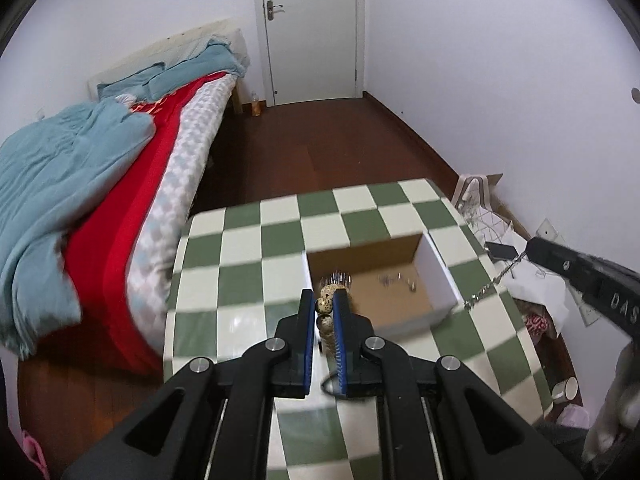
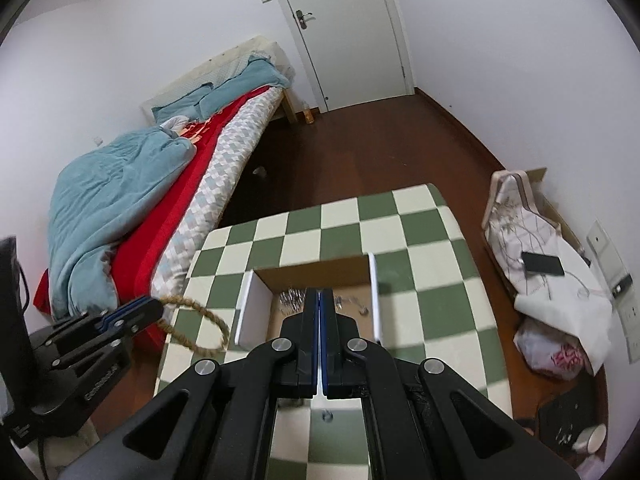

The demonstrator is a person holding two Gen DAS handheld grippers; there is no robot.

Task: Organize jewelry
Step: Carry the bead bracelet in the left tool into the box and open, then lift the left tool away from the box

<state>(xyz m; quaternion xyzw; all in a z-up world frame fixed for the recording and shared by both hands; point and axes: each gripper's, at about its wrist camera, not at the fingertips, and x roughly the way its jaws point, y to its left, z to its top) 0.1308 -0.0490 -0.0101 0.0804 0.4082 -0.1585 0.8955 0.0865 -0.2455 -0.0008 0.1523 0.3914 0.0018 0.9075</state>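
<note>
Two handheld black plastic grippers, the left gripper [image 1: 324, 312] and the right gripper [image 2: 320, 304], each with blue-lined flat fingers [image 1: 307, 320], scissor-like linkage arms joined by round silver screws [image 2: 281, 345], and pale embossed lettering on the body.
</note>
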